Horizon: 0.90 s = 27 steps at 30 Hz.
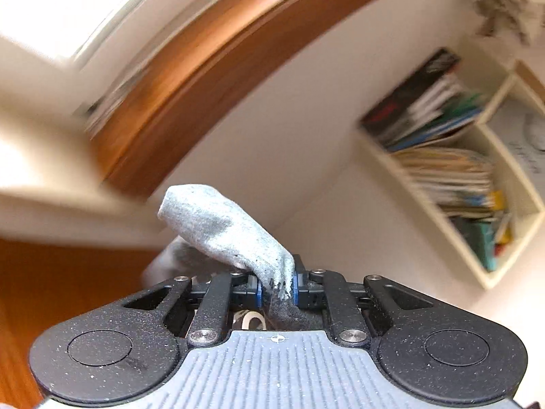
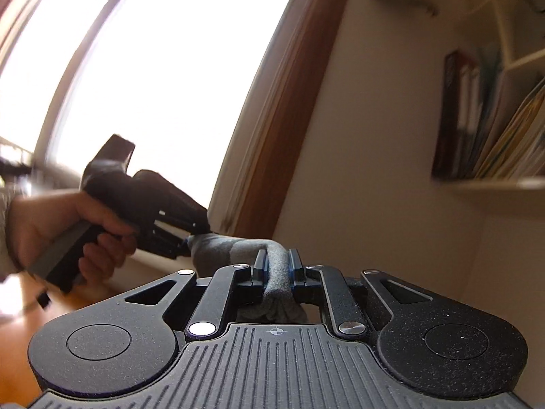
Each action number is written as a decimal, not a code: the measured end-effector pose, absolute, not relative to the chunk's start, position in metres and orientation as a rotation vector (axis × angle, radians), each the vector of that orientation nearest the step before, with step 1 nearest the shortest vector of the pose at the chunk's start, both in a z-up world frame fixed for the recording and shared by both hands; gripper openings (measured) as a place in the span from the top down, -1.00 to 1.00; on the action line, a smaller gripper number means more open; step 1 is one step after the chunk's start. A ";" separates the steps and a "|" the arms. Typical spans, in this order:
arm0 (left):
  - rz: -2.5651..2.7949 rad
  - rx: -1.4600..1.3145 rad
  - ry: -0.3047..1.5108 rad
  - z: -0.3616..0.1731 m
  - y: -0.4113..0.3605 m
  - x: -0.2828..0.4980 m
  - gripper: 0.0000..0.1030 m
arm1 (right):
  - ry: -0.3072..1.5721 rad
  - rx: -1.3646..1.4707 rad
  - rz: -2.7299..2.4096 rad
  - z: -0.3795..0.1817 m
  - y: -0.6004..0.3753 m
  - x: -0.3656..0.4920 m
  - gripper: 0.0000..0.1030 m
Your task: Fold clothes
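Note:
A grey garment [image 1: 221, 228] is held up in the air between both grippers. My left gripper [image 1: 277, 288] is shut on one edge of it; a fold of cloth sticks up and to the left past the pads. My right gripper [image 2: 277, 269] is shut on a bunched roll of the same grey garment [image 2: 276, 272]. In the right wrist view the left gripper [image 2: 185, 238] shows at the left, held by a hand, with the cloth stretched from it to my right jaws. The rest of the garment hangs below, hidden.
Both cameras point up at the room. A wooden door frame [image 1: 190, 68] and a bright window [image 2: 163, 68] are at the left. A white wall shelf with books [image 1: 453, 156] is at the right, also in the right wrist view [image 2: 494, 129].

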<state>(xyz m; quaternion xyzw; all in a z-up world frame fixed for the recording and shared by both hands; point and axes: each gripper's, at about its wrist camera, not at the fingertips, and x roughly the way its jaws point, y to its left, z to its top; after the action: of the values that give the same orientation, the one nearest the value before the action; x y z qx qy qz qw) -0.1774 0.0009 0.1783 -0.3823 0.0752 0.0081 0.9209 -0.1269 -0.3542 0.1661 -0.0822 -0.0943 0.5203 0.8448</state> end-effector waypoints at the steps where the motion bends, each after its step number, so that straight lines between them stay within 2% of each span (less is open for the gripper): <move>1: 0.010 -0.753 0.150 0.199 -0.006 -0.174 0.70 | -0.206 -0.130 1.108 0.182 -0.363 -0.124 0.77; 4: -0.008 -0.677 0.162 0.248 -0.025 -0.158 0.68 | -0.218 -0.024 1.120 0.217 -0.387 -0.106 0.78; 7: 0.000 -0.619 0.219 0.260 -0.036 -0.116 0.66 | -0.165 0.028 1.093 0.223 -0.396 -0.063 0.78; 8: 0.011 -0.612 0.259 0.252 -0.036 -0.098 0.65 | -0.127 0.028 1.076 0.217 -0.395 -0.042 0.78; 9: 0.026 -0.607 0.304 0.240 -0.034 -0.076 0.54 | -0.089 0.029 1.058 0.211 -0.394 -0.022 0.78; 12: 0.075 -0.530 0.500 0.182 -0.029 -0.004 -0.02 | 0.109 -0.045 0.911 0.164 -0.371 0.054 0.69; 14: 0.093 -0.531 0.592 0.143 -0.021 0.017 -0.07 | 0.288 -0.075 0.806 0.120 -0.363 0.105 0.61; 17: 0.094 -0.528 0.637 0.102 -0.007 0.023 -0.23 | 0.414 -0.089 0.768 0.066 -0.367 0.138 0.51; 18: 0.093 -0.512 0.644 0.094 -0.003 0.021 -0.34 | 0.448 -0.097 0.771 0.052 -0.367 0.145 0.50; 27: 0.112 -0.329 0.735 0.038 0.019 -0.007 -0.38 | 0.526 -0.160 0.931 -0.002 -0.332 0.103 0.23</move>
<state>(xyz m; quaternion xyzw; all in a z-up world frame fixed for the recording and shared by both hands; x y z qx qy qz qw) -0.0067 0.0195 0.0385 -0.1601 0.3576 0.0544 0.9184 0.1031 -0.3320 -0.0016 -0.0763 0.2503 0.4430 0.8575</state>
